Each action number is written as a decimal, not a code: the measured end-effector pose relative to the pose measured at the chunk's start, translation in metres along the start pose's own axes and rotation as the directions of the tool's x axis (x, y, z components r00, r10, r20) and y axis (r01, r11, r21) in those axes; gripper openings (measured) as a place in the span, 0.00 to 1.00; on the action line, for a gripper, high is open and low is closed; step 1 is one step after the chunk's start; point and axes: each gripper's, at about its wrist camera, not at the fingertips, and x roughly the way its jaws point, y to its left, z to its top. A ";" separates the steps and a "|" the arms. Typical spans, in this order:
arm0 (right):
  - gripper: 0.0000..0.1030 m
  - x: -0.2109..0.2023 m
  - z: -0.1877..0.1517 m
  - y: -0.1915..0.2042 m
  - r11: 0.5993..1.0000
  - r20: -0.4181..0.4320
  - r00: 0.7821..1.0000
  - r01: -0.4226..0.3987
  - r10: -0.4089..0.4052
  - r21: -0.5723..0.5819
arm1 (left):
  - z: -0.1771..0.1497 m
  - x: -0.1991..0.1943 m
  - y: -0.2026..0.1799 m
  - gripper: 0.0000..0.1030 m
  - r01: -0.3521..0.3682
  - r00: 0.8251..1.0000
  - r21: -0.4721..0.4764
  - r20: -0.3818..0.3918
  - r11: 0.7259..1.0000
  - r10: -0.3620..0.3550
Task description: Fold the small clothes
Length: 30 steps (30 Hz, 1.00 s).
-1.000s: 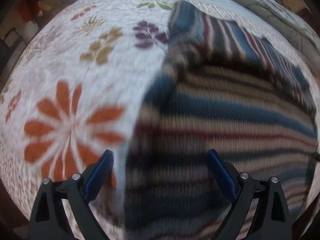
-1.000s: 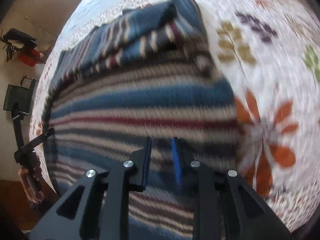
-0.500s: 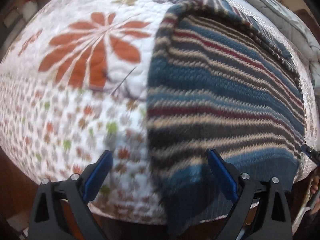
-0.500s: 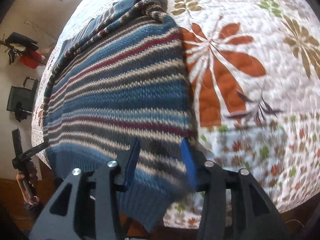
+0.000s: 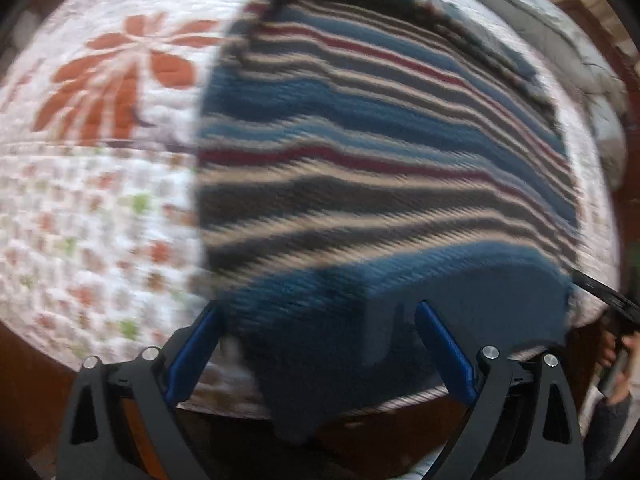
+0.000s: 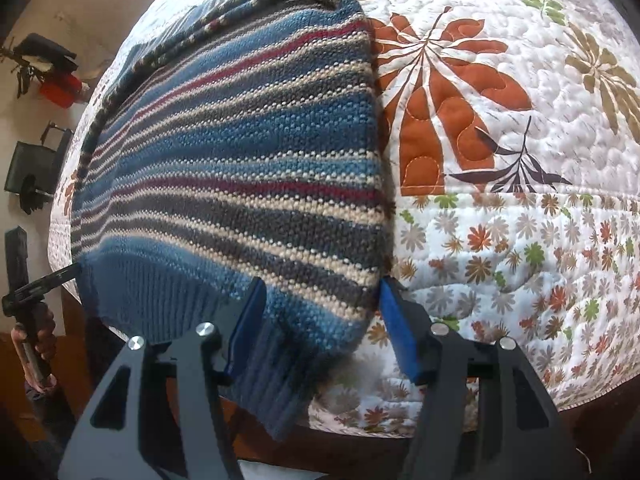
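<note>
Now the striped sweater (image 6: pixel 240 168) lies flat on the floral quilt (image 6: pixel 500 220), filling the left half of the right wrist view, with its blue hem hanging over the bed edge at the bottom. Both the right gripper (image 6: pixel 320 320) and the left gripper (image 5: pixel 316 344) are wide open and hold nothing. For a clean fold, I think each should close on one hem corner and both lift evenly.
</note>
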 end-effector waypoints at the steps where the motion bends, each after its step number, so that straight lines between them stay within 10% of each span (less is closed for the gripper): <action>1: 0.57 0.001 0.000 0.002 1.000 -0.001 1.000 0.001 -0.001 -0.004 | -0.003 0.001 -0.004 0.93 0.014 1.000 0.004 -0.005 1.000 -0.014; 8: 0.57 0.004 -0.011 0.010 0.999 -0.025 0.999 -0.042 0.042 -0.033 | -0.013 0.003 -0.008 0.90 0.152 0.988 -0.014 -0.006 0.988 -0.152; 24: 0.57 0.010 -0.030 0.036 0.979 -0.043 0.988 -0.155 0.151 -0.131 | -0.013 0.008 -0.020 0.80 0.071 0.997 0.019 -0.043 0.997 -0.070; 30: 0.18 0.012 -0.029 0.042 0.980 -0.051 0.991 -0.132 0.125 -0.147 | -0.007 0.005 -0.016 0.38 -0.026 0.999 -0.026 -0.032 0.999 0.025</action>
